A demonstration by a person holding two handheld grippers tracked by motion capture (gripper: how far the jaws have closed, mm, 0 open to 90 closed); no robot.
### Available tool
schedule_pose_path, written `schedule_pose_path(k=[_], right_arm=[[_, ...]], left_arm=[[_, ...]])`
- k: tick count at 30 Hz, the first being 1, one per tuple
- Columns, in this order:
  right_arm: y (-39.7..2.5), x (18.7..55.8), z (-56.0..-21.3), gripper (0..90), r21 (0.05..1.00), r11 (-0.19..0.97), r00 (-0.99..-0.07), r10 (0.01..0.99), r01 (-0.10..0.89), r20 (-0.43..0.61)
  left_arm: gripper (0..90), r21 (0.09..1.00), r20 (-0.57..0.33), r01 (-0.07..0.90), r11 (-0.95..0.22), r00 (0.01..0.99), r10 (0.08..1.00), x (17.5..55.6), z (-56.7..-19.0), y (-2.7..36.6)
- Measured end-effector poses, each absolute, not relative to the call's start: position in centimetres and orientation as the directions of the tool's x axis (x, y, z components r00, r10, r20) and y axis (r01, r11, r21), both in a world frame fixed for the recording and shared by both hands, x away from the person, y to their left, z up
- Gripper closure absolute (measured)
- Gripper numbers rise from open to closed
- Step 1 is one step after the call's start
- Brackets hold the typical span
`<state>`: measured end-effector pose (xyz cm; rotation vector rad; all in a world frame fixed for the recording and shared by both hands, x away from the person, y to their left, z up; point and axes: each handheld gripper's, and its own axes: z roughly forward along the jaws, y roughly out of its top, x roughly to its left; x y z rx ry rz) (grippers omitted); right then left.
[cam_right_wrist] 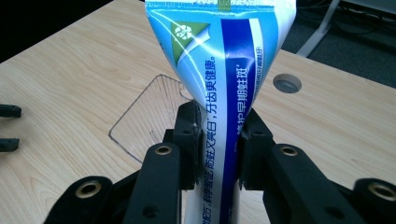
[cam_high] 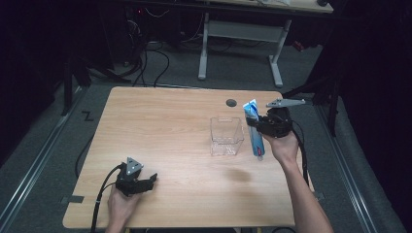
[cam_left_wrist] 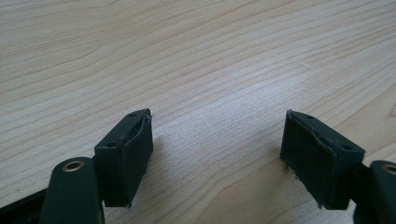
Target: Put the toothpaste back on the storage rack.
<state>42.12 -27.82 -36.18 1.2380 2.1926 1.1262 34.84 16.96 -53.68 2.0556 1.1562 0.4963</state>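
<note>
A blue and white toothpaste tube is held off the table at the right, crimped end up, just right of a clear plastic box. My right gripper is shut on the tube's middle; in the right gripper view the tube rises between the two jaws of the right gripper, with the clear box behind it. My left gripper rests low near the table's front left, open, and in the left gripper view the left gripper has only bare wood between its pads.
The wooden table has a round cable hole near its far edge, also visible as a grey hole behind the tube. Beyond the table stand a white desk frame and cables on the floor.
</note>
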Motion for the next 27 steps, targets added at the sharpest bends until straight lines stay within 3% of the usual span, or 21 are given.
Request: schedule_pose_path(k=[27], right_arm=[[-24.9, 43.4, -34.3, 73.1, 0.822, 0.302, -0.578, 0.815, 0.483, 0.041]], left_arm=[[23.6, 0.739, -0.014, 0.575, -0.351, 0.534, 0.845, 34.8, -53.7, 16.9]])
